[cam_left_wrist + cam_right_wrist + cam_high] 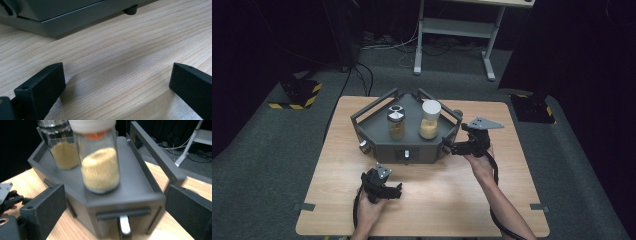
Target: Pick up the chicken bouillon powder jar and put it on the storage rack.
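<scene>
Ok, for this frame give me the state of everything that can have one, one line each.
White-lid jar: upright on the tray, lid on, about half full of yellow grains.
Silver-lid jar: upright on the tray, capped, partly full of grains.
Grey tray: flat on the table, side drawer closed.
Left hand-held gripper: open, empty, low over the table.
Right hand-held gripper: open, empty, beside the tray.

Ahead of my right gripper (451,148) I count 2 jars of yellow grains: 1 white-lidded jar (97,155); 1 metal-lidded jar (61,146); 1 grey tray (140,182) beneath; 2 grippers, counting my left gripper (398,191).
</scene>
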### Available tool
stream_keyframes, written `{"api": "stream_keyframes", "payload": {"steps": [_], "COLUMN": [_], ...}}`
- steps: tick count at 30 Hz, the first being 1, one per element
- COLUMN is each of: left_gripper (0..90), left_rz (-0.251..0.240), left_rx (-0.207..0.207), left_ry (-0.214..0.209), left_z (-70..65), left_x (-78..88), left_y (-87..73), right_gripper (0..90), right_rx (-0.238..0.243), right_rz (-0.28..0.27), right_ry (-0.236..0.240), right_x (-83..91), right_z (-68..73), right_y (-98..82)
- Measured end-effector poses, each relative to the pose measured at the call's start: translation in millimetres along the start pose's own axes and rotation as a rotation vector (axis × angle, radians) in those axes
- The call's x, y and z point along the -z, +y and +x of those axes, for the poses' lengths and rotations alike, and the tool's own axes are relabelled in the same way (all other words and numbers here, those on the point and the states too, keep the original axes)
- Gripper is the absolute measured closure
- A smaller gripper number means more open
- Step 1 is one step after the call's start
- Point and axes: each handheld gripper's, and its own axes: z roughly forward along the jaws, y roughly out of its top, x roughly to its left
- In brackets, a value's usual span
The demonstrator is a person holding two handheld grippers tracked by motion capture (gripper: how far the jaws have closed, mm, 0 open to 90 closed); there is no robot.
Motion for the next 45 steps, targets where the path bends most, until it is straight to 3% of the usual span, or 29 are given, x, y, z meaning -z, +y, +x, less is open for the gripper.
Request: {"api": "stream_keyframes", "payload": {"steps": [12,23,35,45], "left_gripper": [0.4,0.4,0.4,0.4], "left_rz": [0.001,-0.001,0.000,0.000], "left_rx": [0.000,0.002,0.003,0.005], "left_ry": [0.001,0.002,0.003,0.005], "left_z": [-0.2,-0.4,-0.7,-1.3], "left_x": [0.0,-0.1,-0.1,0.0], "left_y": [0.2,-0.1,0.1,0.0], "right_gripper": [2.3,2.5,3.4,4.4], "right_rx": [-0.046,-0.101,-0.141,-0.201], "right_rz": [0.013,0.056,0.095,0.114], "right_ry": [-0.066,-0.138,-0.206,-0.262], "right_x": [29.6,43.9,50.8,54.4], "right_z": [-0.7,0.9,4.7,4.6], "right_y": [-53.9,-100.9,-136.0,-157.2]}}
